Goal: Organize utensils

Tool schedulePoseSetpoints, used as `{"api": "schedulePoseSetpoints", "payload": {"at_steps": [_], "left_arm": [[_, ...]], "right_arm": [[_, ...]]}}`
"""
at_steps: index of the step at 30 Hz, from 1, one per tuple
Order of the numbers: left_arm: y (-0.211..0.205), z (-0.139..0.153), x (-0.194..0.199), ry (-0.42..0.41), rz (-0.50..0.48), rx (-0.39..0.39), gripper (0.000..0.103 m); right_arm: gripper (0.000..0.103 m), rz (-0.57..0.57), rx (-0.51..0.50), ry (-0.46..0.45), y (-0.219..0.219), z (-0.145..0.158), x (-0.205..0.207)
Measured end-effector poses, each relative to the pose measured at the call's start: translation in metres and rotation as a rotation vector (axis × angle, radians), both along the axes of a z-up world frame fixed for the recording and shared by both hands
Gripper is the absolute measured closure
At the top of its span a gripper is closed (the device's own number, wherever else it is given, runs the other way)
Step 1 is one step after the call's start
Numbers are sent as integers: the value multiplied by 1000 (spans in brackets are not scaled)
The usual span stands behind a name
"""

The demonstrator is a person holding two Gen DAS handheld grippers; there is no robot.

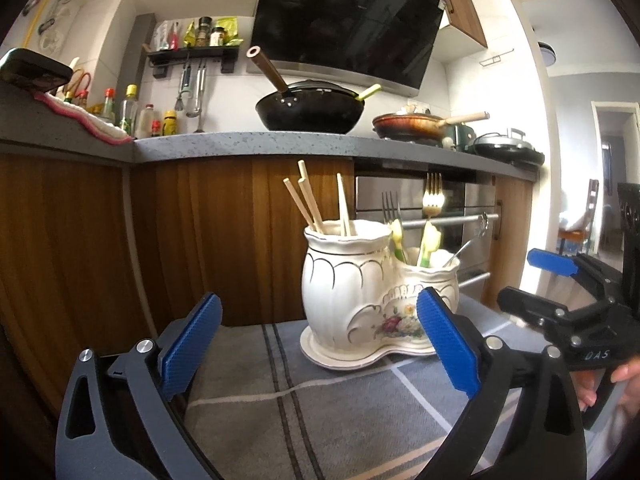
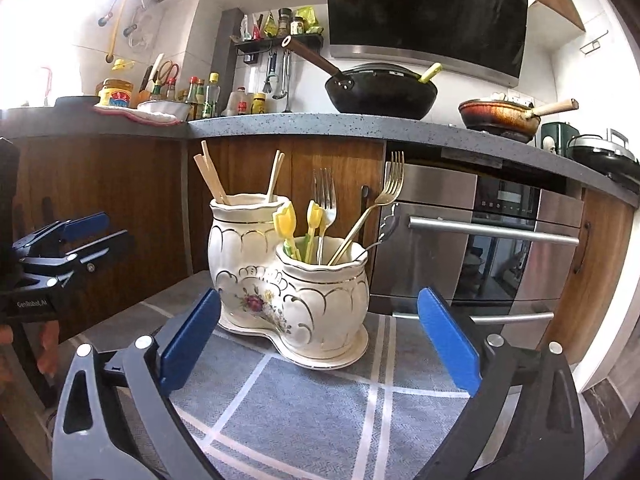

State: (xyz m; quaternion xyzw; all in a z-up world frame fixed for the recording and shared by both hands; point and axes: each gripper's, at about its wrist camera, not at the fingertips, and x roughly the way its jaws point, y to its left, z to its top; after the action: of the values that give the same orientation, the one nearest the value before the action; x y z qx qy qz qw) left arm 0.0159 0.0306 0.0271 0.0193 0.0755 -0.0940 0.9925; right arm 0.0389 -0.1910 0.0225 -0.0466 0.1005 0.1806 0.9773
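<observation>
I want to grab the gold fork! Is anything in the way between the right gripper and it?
Nothing visible blocks the right gripper: its jaws are open and empty, with only bare cloth before the holder. The gold fork leans off to the right, apart from the silver fork.

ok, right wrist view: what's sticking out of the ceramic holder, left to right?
Wooden chopsticks in the taller pot → yellow tulip-topped utensils → silver fork → gold fork → ornate silver handle leaning right, all in the shorter pot of the ceramic holder.
</observation>
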Motion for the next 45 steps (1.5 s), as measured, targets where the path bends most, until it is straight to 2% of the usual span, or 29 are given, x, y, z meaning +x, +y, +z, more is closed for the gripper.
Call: {"api": "schedulePoseSetpoints", "payload": {"at_steps": [7, 45], "left_arm": [[-5, -2, 0, -3, -2, 19, 5], [-6, -3, 1, 13, 20, 22, 5]], "right_arm": [[6, -7, 45, 7, -8, 1, 1], [6, -27, 31, 23, -7, 0, 4]]}}
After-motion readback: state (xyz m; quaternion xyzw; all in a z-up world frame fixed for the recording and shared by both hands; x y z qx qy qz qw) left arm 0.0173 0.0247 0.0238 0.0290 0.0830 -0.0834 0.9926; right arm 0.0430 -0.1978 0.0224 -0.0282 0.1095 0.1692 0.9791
